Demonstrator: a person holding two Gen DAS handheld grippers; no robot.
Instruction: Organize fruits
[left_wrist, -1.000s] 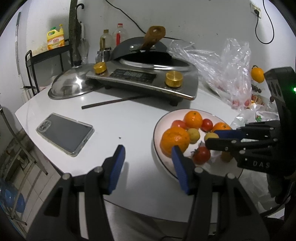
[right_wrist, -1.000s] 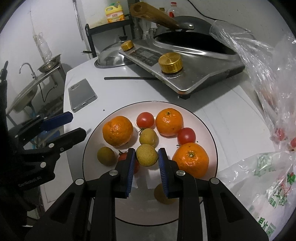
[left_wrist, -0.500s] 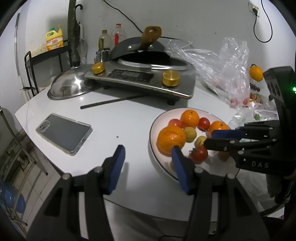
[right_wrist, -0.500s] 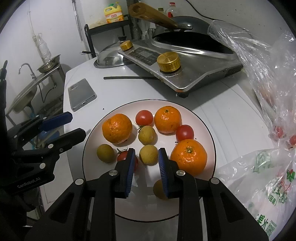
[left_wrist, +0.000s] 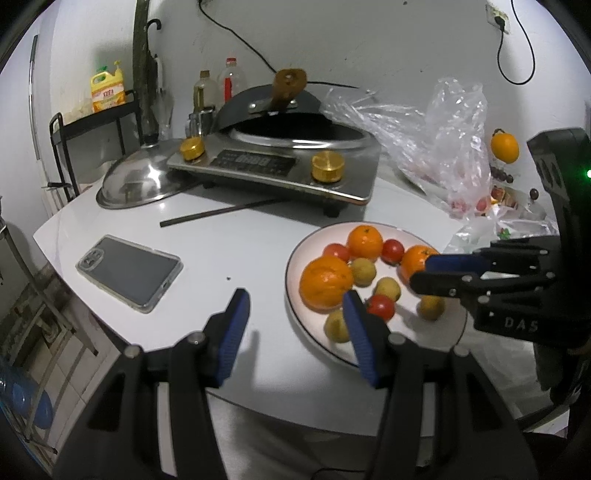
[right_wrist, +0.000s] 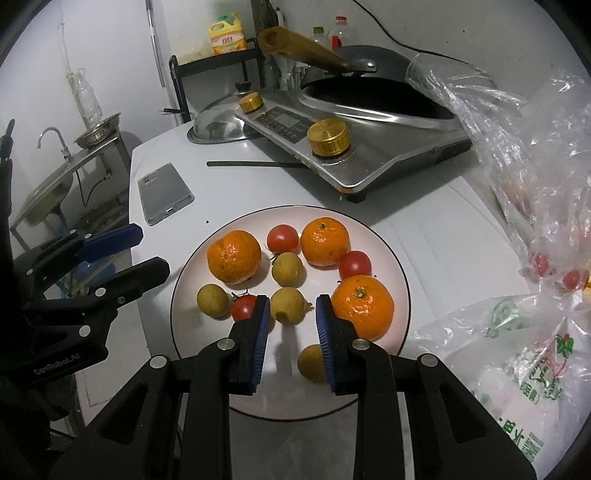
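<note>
white table (right_wrist: 424, 229); plate (right_wrist: 373, 398): three oranges, three tomatoes, four longans; both tools agape, empty.

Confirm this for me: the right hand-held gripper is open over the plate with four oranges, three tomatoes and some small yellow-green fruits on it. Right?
Not quite: the plate holds three oranges, not four. The right wrist view shows one orange at the left, one at the back and one at the right. The rest stands: the right hand-held gripper is open over the plate, with three tomatoes and small yellow-green fruits.

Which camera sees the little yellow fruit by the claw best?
The right wrist view: the small yellow-green round fruit sits whole, just ahead of the open right claw. In the left wrist view it looks smaller, seen sideways.
</note>
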